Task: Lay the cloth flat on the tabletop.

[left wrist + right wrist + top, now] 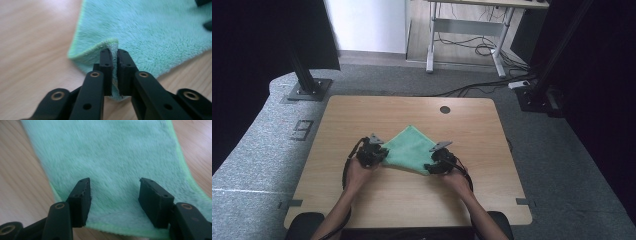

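You work at a pale wooden table (377,107) with a round dark cable hole (445,109) near its far edge. Beyond it, grey carpet (257,145) — a white-framed desk (464,27) stands there, cables (477,47) tangled beneath it. Two black posts on base plates (307,90) flank the table.

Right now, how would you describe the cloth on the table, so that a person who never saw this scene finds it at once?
Look at the light wooden table. Near its middle, between the left gripper and the right gripper, lies the cloth. It is the one soft, mint-green, fluffy thing there, lying like a diamond, with its left corner pinched in the left gripper's jaws.
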{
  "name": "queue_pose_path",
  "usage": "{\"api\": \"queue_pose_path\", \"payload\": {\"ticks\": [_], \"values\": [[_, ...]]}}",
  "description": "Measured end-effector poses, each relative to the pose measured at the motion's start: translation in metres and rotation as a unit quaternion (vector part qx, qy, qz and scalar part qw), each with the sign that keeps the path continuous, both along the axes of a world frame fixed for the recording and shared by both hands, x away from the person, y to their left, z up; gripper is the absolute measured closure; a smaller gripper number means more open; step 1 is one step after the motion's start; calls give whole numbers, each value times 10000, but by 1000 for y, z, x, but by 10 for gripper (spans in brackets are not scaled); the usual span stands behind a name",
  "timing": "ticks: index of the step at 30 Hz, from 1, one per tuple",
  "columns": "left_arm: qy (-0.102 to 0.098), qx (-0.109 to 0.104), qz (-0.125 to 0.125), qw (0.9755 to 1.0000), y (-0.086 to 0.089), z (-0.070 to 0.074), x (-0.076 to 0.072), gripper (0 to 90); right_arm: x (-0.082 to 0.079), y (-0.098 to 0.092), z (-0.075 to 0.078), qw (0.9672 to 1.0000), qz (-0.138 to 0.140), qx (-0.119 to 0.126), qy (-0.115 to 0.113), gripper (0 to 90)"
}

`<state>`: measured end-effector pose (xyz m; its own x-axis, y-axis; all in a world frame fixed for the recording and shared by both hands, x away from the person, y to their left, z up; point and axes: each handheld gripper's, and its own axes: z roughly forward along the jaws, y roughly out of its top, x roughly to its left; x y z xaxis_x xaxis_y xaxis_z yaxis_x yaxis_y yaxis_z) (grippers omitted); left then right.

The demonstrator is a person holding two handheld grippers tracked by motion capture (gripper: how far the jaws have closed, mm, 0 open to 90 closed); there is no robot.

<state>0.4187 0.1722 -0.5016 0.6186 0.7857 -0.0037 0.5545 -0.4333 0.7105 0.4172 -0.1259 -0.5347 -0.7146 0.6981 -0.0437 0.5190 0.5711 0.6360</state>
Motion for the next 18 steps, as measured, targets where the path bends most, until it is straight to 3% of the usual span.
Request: {"api": "queue_pose_path", "payload": {"ticks": [2, 3, 6, 15, 17, 18], "values": [[-56, -33, 41, 10000, 2, 4, 0, 847, 1, -4, 0, 10000, -74, 8, 35, 404], [-196, -126, 129, 9996, 9, 14, 2, 847, 2, -7, 0, 10000, -85, -45, 8, 399], [-261, -234, 225, 9991, 17, 22, 5, 850, 6, -12, 0, 9998, -167, -66, 13, 393], [-64, -412, 472, 9980, 35, 7, 23, 849, 21, -25, 0, 9989, -454, -81, -52, 393], [-92, -211, 440, 9988, 33, 3, 27, 807, 25, -28, 0, 9985, -541, -83, -71, 390], [-92, -211, 440, 9988, 33, 3, 27, 774, 26, -29, -1, 9983, -580, -68, -54, 387]]}}
